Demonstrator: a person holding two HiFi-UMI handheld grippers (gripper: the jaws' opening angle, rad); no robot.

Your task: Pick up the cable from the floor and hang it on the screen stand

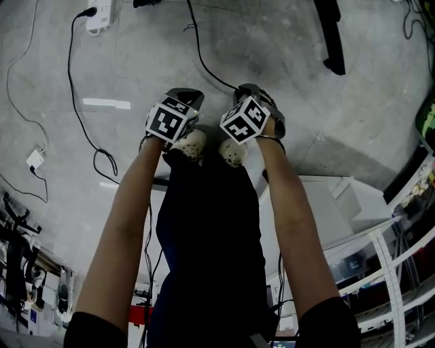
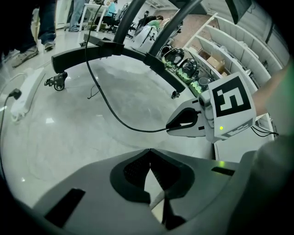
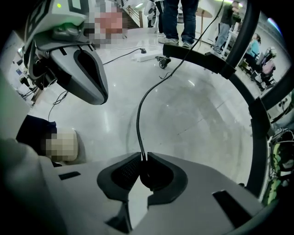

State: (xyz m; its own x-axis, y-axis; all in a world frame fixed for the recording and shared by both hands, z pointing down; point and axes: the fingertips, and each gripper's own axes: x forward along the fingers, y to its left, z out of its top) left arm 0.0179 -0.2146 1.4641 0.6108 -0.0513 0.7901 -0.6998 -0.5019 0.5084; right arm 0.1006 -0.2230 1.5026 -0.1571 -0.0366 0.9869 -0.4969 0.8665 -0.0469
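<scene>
A thin black cable [image 1: 200, 58] runs across the grey concrete floor to my right gripper [image 1: 249, 90], which points down. In the right gripper view the jaws [image 3: 141, 157] are shut on the cable [image 3: 139, 114], and it curves away toward the black screen stand base [image 3: 216, 60]. My left gripper [image 1: 184, 95] hangs just beside the right one, with its tips [image 2: 149, 149] meeting on nothing. From the left gripper view the right gripper [image 2: 186, 123] shows the cable [image 2: 106, 102] leaving its tips. The stand's leg [image 1: 332, 37] lies at the far right of the head view.
A white power strip [image 1: 99, 15] and a white adapter [image 1: 35, 160] lie on the floor at left, with other thin cables trailing. White shelving [image 1: 384, 265] stands at the right. The stand has a caster [image 2: 57, 81]. People stand beyond the stand [image 3: 181, 20].
</scene>
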